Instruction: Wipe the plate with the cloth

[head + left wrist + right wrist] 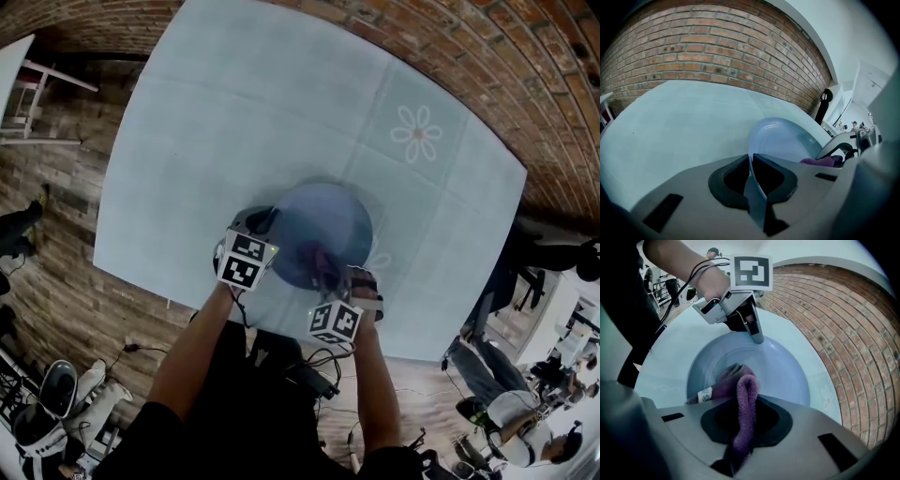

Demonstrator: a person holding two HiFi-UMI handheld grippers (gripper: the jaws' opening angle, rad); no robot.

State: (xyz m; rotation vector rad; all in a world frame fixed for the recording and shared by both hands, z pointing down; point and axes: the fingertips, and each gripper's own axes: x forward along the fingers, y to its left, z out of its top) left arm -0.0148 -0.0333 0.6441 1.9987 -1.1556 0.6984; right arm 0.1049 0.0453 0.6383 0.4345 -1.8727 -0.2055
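Gripping purple cloth (745, 394) on plate (787, 376), right tongs (740, 432), white tag (705, 394) illegible

There is one plate (323, 220), one purple cloth (746, 390) carrying one white label (705, 394), and one surface (234, 112). There are two grippers, the left gripper (752, 164) and the right gripper (323, 270). Each bears one marker cube, which makes two cubes in all.
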